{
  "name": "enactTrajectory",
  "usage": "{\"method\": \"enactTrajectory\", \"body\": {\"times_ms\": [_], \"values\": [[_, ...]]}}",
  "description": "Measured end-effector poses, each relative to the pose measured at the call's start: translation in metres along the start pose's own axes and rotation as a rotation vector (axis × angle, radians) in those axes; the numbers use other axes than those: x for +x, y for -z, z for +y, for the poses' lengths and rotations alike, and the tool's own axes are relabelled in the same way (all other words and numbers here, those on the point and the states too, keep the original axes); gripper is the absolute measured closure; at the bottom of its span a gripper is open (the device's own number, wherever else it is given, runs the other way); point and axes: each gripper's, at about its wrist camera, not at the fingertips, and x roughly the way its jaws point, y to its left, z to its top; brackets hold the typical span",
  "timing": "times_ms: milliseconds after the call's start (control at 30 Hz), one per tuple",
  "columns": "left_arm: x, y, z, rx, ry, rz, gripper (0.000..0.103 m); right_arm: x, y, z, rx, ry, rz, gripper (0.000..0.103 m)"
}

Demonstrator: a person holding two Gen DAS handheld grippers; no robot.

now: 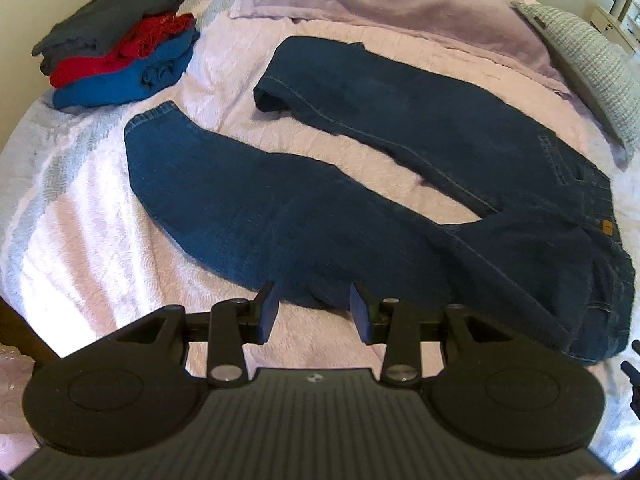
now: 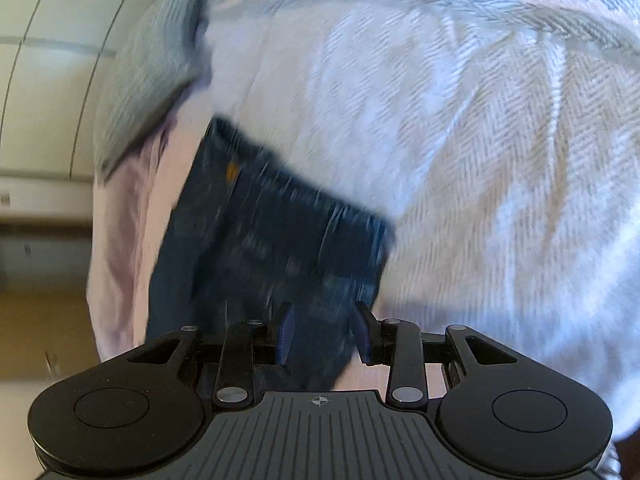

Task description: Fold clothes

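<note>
- The bed [image 1: 100, 216], under a pale lilac cover, carries everything, giving a broad flat surface for spreading garments.
- A lilac blanket [image 1: 380, 4] and a grey knitted cushion [image 1: 592, 76] sit at the far edge, out of the working area.
- The jeans [image 1: 320, 216] lie across the middle of the bed, legs splayed apart in a V and waistband toward the right, so they are spread out rather than folded.
- A stack of folded clothes [image 1: 120, 44], dark grey on red on blue, sits at the far left, well apart from the jeans, seemingly as the finished pile.
- The left gripper [image 1: 314, 314] hovers just before the near leg's edge, its fingers wide apart and holding nothing, apparently lined up for a grasp there.
- The right gripper [image 2: 323, 334] is over the waistband end, which looks blurred; its fingers are parted with denim between them, not pinched shut.
</note>
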Motion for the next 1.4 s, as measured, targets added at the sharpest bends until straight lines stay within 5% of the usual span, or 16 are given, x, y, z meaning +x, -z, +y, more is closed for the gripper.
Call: {"method": "enactTrajectory", "body": {"times_ms": [167, 267, 433, 567, 800, 900, 1000, 1100, 1267, 1400], "values": [[0.028, 0.001, 0.017, -0.018, 0.009, 0.034, 0.068, 0.017, -0.007, -0.018, 0.026, 0.014, -0.084, 0.066], [0.035, 0.001, 0.026, -0.022, 0.009, 0.035, 0.068, 0.026, -0.002, -0.026, 0.023, -0.034, -0.108, 0.045], [0.043, -0.004, 0.04, -0.031, -0.007, 0.024, 0.068, 0.041, 0.006, -0.021, -0.021, -0.103, -0.109, 0.044], [0.045, -0.015, 0.053, -0.052, -0.033, 0.004, 0.068, 0.044, 0.004, -0.014, -0.048, -0.076, -0.111, 0.089], [0.038, -0.038, 0.083, -0.109, -0.085, -0.044, 0.068, -0.053, -0.014, 0.018, -0.211, -0.171, -0.307, 0.097], [0.037, -0.05, 0.094, -0.126, -0.086, -0.066, 0.065, -0.085, -0.018, 0.023, -0.242, -0.129, -0.37, 0.097], [0.045, -0.065, 0.106, -0.148, -0.088, -0.065, 0.061, -0.081, -0.022, 0.001, -0.16, -0.045, -0.334, 0.096], [0.066, -0.085, 0.119, -0.201, -0.076, -0.029, 0.061, -0.072, -0.027, -0.024, -0.064, 0.044, -0.286, 0.093], [0.105, -0.128, 0.125, -0.264, -0.068, 0.024, 0.056, -0.069, -0.027, -0.037, 0.033, 0.032, -0.296, 0.056], [0.141, -0.158, 0.116, -0.271, -0.099, 0.072, 0.055, -0.062, -0.033, -0.027, -0.002, 0.07, -0.273, 0.052]]}}
